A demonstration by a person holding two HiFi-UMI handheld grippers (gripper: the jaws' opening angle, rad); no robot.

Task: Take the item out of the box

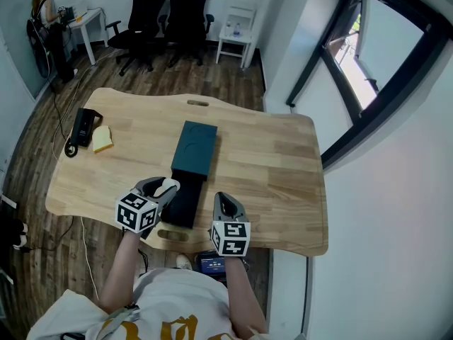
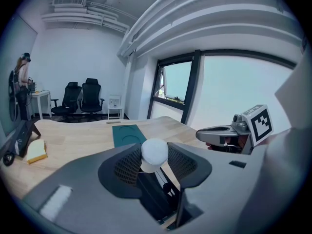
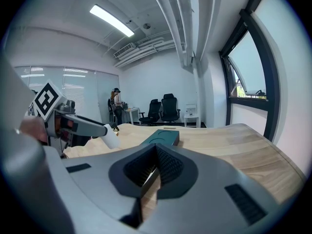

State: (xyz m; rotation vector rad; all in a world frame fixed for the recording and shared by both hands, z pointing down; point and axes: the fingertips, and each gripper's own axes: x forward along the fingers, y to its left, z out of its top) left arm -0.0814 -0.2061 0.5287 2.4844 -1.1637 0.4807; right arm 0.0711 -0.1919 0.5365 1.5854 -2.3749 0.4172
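A dark teal box (image 1: 195, 146) lies in the middle of the wooden table (image 1: 283, 161), with its black inner tray (image 1: 182, 202) slid out toward me. My left gripper (image 1: 166, 188) hangs over that tray, shut on a small rounded white item (image 1: 170, 184). In the left gripper view the white item (image 2: 154, 151) sits between the mesh pads (image 2: 127, 165), above the black tray (image 2: 157, 194). My right gripper (image 1: 224, 201) rests beside the tray's right side, shut and empty. The right gripper view shows its pads (image 3: 165, 165) meeting, and the left gripper (image 3: 80, 126) with the white item (image 3: 111, 140) at the left.
A black device (image 1: 83, 127) and a yellow sponge (image 1: 103, 139) lie at the table's far left. Black office chairs (image 1: 170, 13), a white side table (image 1: 237, 30) and a person (image 1: 44, 6) at a desk are beyond the table. A window wall runs along the right.
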